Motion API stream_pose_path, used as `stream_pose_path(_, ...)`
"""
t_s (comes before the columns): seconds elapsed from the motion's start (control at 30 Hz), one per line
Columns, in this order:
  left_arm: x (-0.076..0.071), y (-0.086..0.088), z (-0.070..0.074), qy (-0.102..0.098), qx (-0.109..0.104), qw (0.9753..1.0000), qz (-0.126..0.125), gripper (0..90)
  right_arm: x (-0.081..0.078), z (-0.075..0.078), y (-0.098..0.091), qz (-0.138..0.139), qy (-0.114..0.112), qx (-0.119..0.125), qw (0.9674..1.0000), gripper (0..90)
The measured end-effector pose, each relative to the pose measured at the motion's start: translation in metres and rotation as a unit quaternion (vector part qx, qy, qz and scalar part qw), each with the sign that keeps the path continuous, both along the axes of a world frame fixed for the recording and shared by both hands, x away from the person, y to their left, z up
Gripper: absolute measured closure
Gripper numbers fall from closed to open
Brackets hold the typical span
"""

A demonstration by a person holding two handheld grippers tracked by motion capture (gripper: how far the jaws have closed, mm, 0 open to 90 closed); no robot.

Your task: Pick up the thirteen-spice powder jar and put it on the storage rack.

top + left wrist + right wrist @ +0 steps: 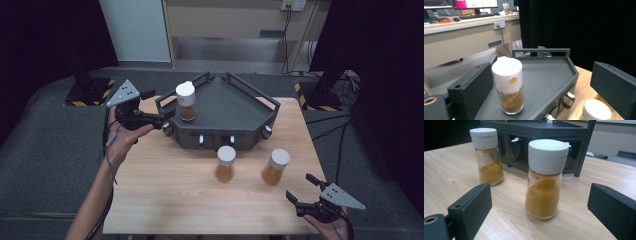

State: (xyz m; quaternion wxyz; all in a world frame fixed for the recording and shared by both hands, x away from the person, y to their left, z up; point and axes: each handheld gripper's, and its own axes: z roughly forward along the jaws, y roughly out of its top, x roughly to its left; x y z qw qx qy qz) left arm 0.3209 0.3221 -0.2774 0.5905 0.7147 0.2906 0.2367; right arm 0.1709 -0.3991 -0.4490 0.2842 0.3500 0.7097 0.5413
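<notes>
Jaws on your left gripper (167, 120) stand wide apart at the left of the high view, raised just beside the left end of the dark grey rack (235, 117) with nothing between them. In the left gripper view the two black pads (470, 87) frame a white-capped spice jar (508, 86) that stands upright on the rack's flat top (544, 75), close to the left pad but with a gap on the right side; I cannot tell whether the left pad touches the glass. That jar, holding brownish powder, sits at the rack's left corner in the high view (186, 101).

Moving right, the rack rests on the far half of the wooden table (165, 195), its front face showing small metal latches. Two more white-capped jars stand on the bare wood in front of it: the middle jar (225, 163) just below the rack's front edge, and the right jar (275, 166) beside it, apart from each other. Both hold orange powder.

At the lower right of the high view, your right gripper (300, 190) hovers near the table's corner, jaws open wide and empty. In the right gripper view the right jar (545, 178) stands upright between and beyond the pads, untouched, with the middle jar (487, 156) further back at upper left.
</notes>
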Motion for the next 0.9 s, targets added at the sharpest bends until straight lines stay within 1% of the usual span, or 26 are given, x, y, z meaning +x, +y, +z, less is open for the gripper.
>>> stream_pose_path(0.07, -0.003, 0.004, -0.007, 0.004, -0.006, 1.0000, -0.003, 2.9, 0.000, 0.000, 0.000, 0.000, 0.000, 0.000, 1.0000, 5.4)
stream_pose_path(0.13, -0.007, 0.006, -0.013, 0.007, -0.007, 0.9999, -0.004, 2.9, 0.000, 0.000, 0.000, 0.000, 0.000, -0.001, 1.0000, 5.5)
stream_pose_path(0.27, -0.015, 0.011, -0.025, 0.005, -0.015, 0.9999, -0.007, 2.9, 0.000, 0.000, 0.000, -0.001, 0.000, -0.001, 1.0000, 5.4)
stream_pose_path(0.3, -0.017, 0.012, -0.027, 0.004, -0.014, 0.9999, -0.007, 2.9, 0.000, 0.000, 0.000, -0.001, 0.000, -0.002, 1.0000, 5.5)
stream_pose_path(0.43, -0.027, 0.015, -0.035, 0.000, -0.001, 0.9999, -0.011, 3.0, 0.000, 0.000, 0.000, 0.000, -0.001, -0.002, 1.0000, 5.4)
stream_pose_path(0.6, -0.040, 0.022, -0.051, -0.004, -0.006, 0.9998, -0.021, 3.3, 0.000, 0.000, 0.000, 0.000, -0.001, -0.002, 1.0000, 5.4)
stream_pose_path(0.63, -0.044, 0.022, -0.054, -0.004, -0.005, 0.9998, -0.019, 3.3, 0.000, 0.000, 0.001, 0.000, -0.001, -0.003, 1.0000, 5.4)
stream_pose_path(0.73, -0.053, 0.023, -0.061, -0.006, 0.006, 0.9998, -0.016, 3.4, 0.000, 0.001, 0.001, 0.000, -0.001, -0.003, 1.0000, 5.5)
stream_pose_path(0.83, -0.060, 0.025, -0.067, -0.004, 0.019, 0.9997, -0.015, 3.5, -0.001, 0.001, 0.001, 0.000, -0.001, -0.004, 1.0000, 5.5)
stream_pose_path(0.9, -0.064, 0.026, -0.073, -0.001, 0.019, 0.9997, -0.012, 3.6, -0.001, 0.001, 0.001, 0.000, -0.002, -0.004, 1.0000, 5.5)
